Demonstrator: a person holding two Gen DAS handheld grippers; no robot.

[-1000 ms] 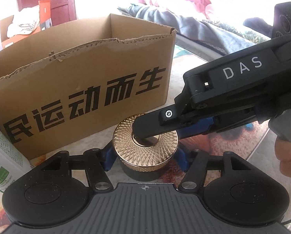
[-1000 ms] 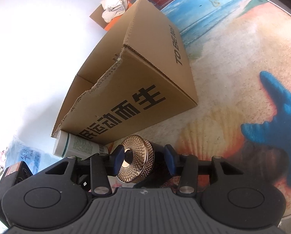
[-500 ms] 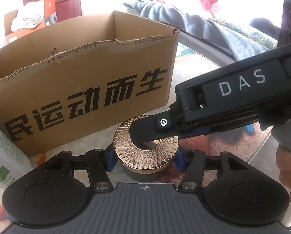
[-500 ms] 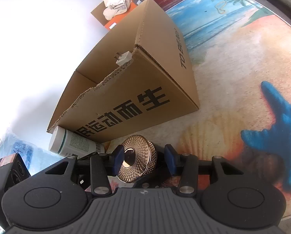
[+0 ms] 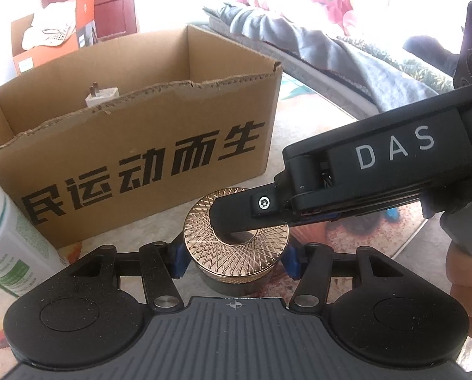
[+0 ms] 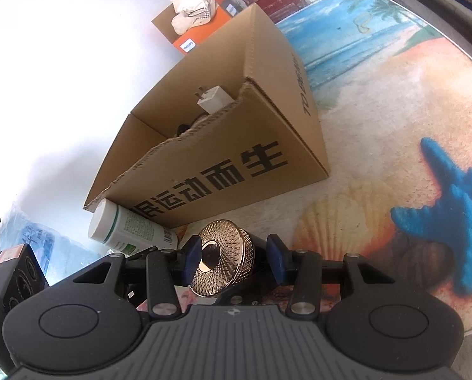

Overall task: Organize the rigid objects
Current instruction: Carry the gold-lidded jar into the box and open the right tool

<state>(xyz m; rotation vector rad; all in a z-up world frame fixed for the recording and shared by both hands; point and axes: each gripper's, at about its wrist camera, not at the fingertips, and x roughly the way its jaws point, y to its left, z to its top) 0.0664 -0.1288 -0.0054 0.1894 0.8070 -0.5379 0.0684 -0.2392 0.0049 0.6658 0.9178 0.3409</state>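
Observation:
A round jar with a rose-gold patterned lid (image 5: 236, 247) and dark body is held off the table, close in front of the open cardboard box (image 5: 134, 145). My left gripper (image 5: 236, 261) has its blue pads against the jar's sides. My right gripper (image 6: 234, 258) comes in from the right in the left wrist view; one finger (image 5: 236, 218) lies across the lid's top, the other is hidden under the jar. In the right wrist view the jar (image 6: 226, 256) sits on edge between the blue pads. A white charger plug (image 6: 212, 98) lies in the box.
A white bottle with green label (image 6: 125, 224) lies against the box's front left corner; it also shows in the left wrist view (image 5: 5, 240). The round table has a beach-print mat (image 6: 394, 158). Orange boxes (image 6: 201, 31) and bedding (image 5: 331, 47) lie beyond.
Both grippers have risen together with the jar, so the inside of the box and the charger plug now show. Both grips look unchanged.

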